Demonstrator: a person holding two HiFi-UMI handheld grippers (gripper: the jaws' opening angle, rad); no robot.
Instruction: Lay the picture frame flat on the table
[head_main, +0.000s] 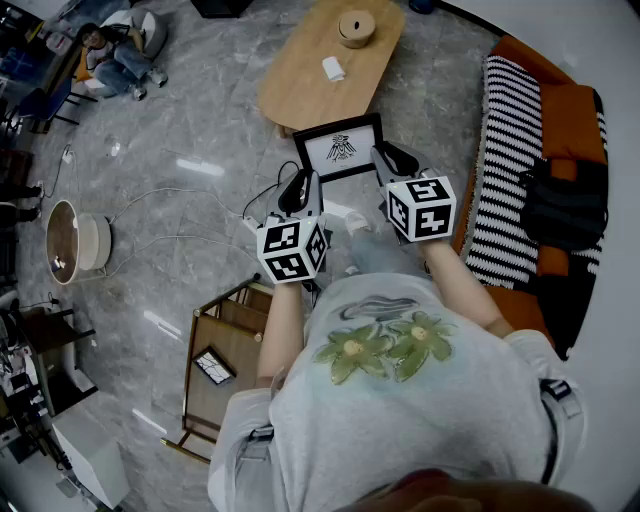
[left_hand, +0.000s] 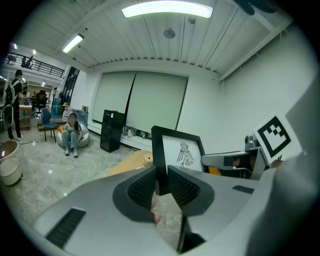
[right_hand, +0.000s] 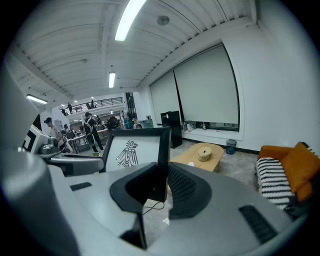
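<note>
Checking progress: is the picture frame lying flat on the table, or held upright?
Upright. The left claw and right claw each grip a side of the picture frame, off the table.

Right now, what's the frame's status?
Left gripper, right gripper shut on side edges of black bird-picture frame. Frame upright, not yet on light wooden table. Round box on it.

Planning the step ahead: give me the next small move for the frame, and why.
Probably carry the picture frame forward over the wooden table. The left hand-held gripper and the right hand-held gripper each clamp a side edge, and it is upright, short of the tabletop.
</note>
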